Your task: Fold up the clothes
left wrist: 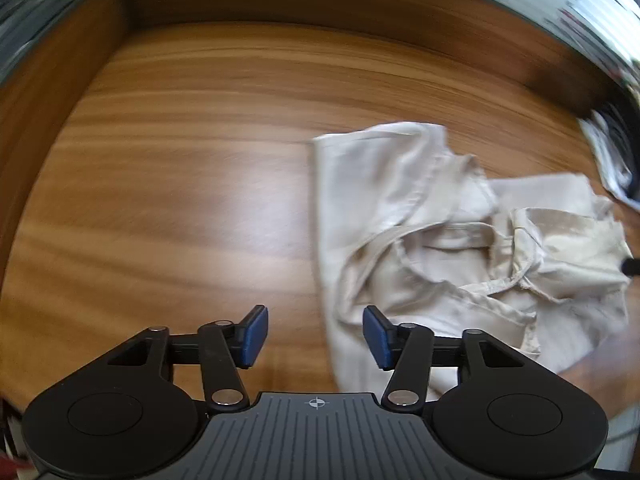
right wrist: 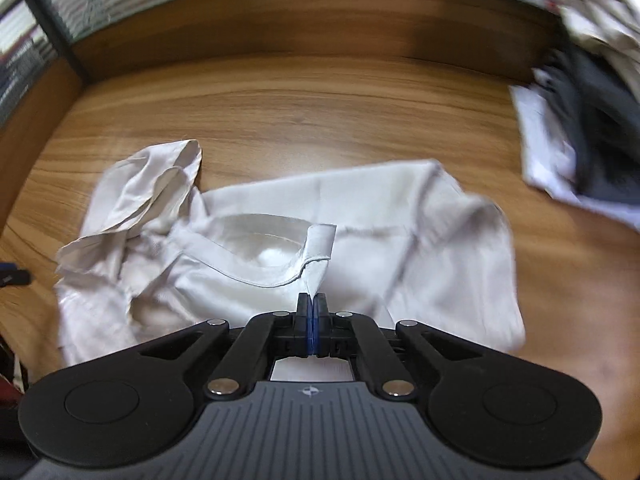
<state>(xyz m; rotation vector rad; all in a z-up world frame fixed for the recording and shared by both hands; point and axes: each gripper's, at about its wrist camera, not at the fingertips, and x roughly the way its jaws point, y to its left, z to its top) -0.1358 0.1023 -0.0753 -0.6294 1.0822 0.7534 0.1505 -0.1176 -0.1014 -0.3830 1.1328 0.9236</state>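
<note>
The left claw (left wrist: 315, 336) is hovering low over the glossy brown wood-grain worktop (left wrist: 168, 184), its two blue-padded fingers (left wrist: 253, 336) standing well apart with nothing between them, released. It is pointing forward along the bare wood, and the rumpled cream-coloured fabric garment (left wrist: 432, 240) is lying to its right, with the cloth's near left edge running just beside and under the right-hand finger. In the left wrist view the garment is spreading across the right half of the worktop, creased, with seamed hems curling up near its middle. The right claw (right wrist: 312, 312) is sitting clenched, its blue pads pressed together on a thin pinch of the garment (right wrist: 360, 240), a narrow strip of hem (right wrist: 320, 240) rising from between the fingertips. This claw is aiming level across the cloth, which is lying flat and wide ahead of it, with a bunched, folded-over portion (right wrist: 152, 192) off to the left. At the far right of the worktop a pile of dark grey and white clothes (right wrist: 580, 148) is resting well apart from the cream garment. Both views are blurred, so fine details of the cloth are unclear.
</note>
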